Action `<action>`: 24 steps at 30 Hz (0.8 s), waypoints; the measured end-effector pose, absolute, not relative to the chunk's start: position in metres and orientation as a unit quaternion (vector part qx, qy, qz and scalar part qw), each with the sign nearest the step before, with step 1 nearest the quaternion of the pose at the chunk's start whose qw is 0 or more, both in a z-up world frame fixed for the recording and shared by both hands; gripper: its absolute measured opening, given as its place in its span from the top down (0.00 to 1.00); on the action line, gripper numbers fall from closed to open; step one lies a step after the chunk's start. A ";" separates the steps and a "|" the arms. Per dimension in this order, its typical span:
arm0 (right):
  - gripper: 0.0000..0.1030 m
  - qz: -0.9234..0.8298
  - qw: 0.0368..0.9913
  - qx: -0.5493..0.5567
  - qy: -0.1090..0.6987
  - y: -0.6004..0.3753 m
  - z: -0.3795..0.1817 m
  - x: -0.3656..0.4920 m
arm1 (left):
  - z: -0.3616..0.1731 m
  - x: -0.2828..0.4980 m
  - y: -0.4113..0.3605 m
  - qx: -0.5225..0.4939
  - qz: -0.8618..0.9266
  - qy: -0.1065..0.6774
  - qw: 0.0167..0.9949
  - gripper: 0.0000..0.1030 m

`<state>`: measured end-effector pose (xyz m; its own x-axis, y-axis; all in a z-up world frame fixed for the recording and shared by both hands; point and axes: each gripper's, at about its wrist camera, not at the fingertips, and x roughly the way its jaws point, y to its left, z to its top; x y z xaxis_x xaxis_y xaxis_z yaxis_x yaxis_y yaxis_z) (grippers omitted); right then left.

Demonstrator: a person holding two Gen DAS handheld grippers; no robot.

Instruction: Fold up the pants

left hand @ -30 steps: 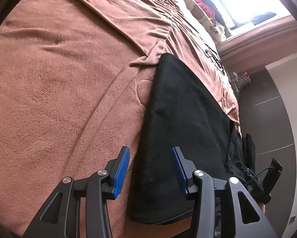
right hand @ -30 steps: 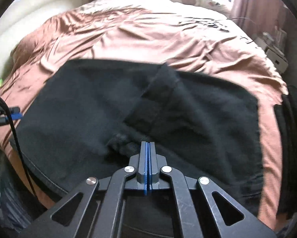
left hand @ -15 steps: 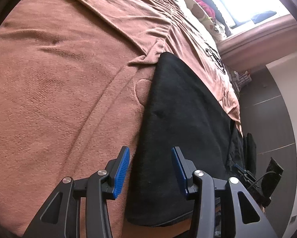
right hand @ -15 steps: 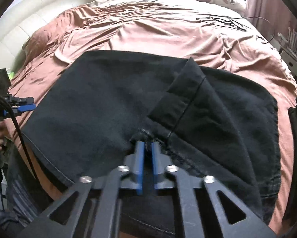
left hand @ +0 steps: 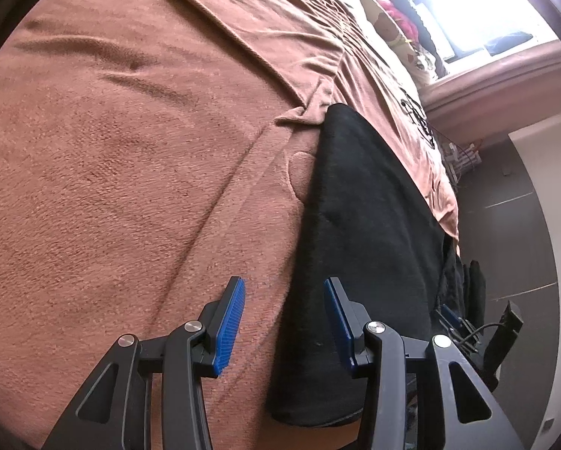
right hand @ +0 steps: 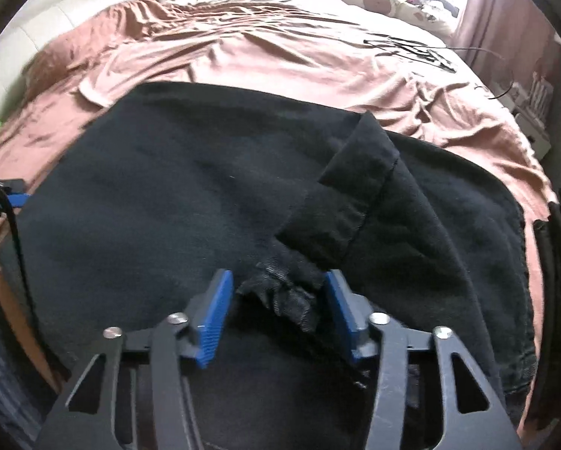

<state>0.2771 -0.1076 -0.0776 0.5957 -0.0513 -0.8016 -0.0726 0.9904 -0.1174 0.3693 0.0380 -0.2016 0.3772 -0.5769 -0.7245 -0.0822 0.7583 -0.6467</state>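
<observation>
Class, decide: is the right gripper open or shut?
Open: the right gripper shows a wide gap between its blue pads, bunched pants fabric lying loose between.

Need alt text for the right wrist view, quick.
The right tool is open over black pants spread on a brown bedspread, a bunched bit of fabric between its blue pads. One hemmed flap lies folded back.

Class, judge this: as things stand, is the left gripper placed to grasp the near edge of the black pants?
Probably yes. The left gripper is open, the edge of the black pants lies between its fingers on the brown bedcover, and nothing blocks it.
</observation>
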 end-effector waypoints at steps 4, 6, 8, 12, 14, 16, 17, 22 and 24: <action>0.86 0.006 0.890 -0.061 0.453 -0.108 -0.073 0.278 | -0.199 0.369 0.037 -0.308 -0.161 0.533 0.772 0.55; 0.92 0.012 0.890 -0.050 0.452 -0.114 -0.067 0.277 | -0.198 0.370 0.036 -0.308 -0.163 0.532 0.772 0.55; 0.94 0.015 0.893 -0.041 0.448 -0.119 -0.060 0.275 | -0.197 0.370 0.034 -0.308 -0.165 0.531 0.772 0.55; 0.95 0.017 0.900 -0.031 0.435 -0.130 -0.041 0.271 | -0.194 0.371 0.029 -0.305 -0.168 0.530 0.773 0.55; 0.95 0.015 0.905 -0.028 0.423 -0.141 -0.030 0.267 | -0.193 0.372 0.028 -0.303 -0.168 0.529 0.774 0.55; 0.95 0.007 0.911 -0.022 0.412 -0.155 -0.016 0.264 | -0.191 0.374 0.027 -0.302 -0.168 0.528 0.776 0.55; 0.95 0.001 0.913 -0.019 0.408 -0.162 -0.012 0.263 | -0.190 0.374 0.027 -0.302 -0.167 0.527 0.777 0.55; 0.96 -0.029 0.918 0.001 0.394 -0.199 0.011 0.258 | -0.189 0.378 0.023 -0.302 -0.167 0.525 0.778 0.55; 0.96 -0.038 0.919 0.009 0.392 -0.209 0.017 0.257 | -0.189 0.379 0.020 -0.301 -0.167 0.526 0.778 0.55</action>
<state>0.2569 -0.2086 0.0168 0.6905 -0.0633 -0.7206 0.0773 0.9969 -0.0135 0.3791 0.0204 -0.1895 0.3902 -0.5760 -0.7183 -0.0567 0.7636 -0.6431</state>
